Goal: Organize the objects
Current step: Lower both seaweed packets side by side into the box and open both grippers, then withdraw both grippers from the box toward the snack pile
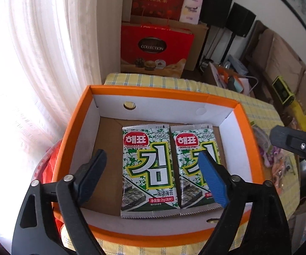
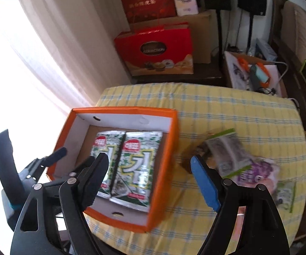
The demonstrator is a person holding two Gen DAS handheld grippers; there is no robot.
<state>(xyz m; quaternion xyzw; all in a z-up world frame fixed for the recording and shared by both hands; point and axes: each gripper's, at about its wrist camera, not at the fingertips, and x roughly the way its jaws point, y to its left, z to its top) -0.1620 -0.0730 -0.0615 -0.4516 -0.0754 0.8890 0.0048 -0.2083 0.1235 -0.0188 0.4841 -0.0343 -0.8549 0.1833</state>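
Seaweed packets [image 1: 147, 170] lie paired in the orange box [image 1: 161, 94] beneath the wide-open, empty left gripper [image 1: 150, 176], while the equally open, empty right gripper [image 2: 150, 178] likely reaches next for loose packets [image 2: 227, 150] ahead-right.

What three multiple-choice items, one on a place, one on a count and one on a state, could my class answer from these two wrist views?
1. Where do the loose snack packets lie?
A. on the checked tablecloth, right of the orange box
B. inside the box
C. on the floor

2. How many seaweed packets lie in the box?
A. one
B. two
C. four

3. How are the right tongs?
A. shut on a packet
B. open, holding nothing
C. shut on the box rim

Answers: 1 A, the right wrist view shows them on the cloth outside the box. 2 B, two lie flat side by side. 3 B, the fingers stand wide apart with nothing between.
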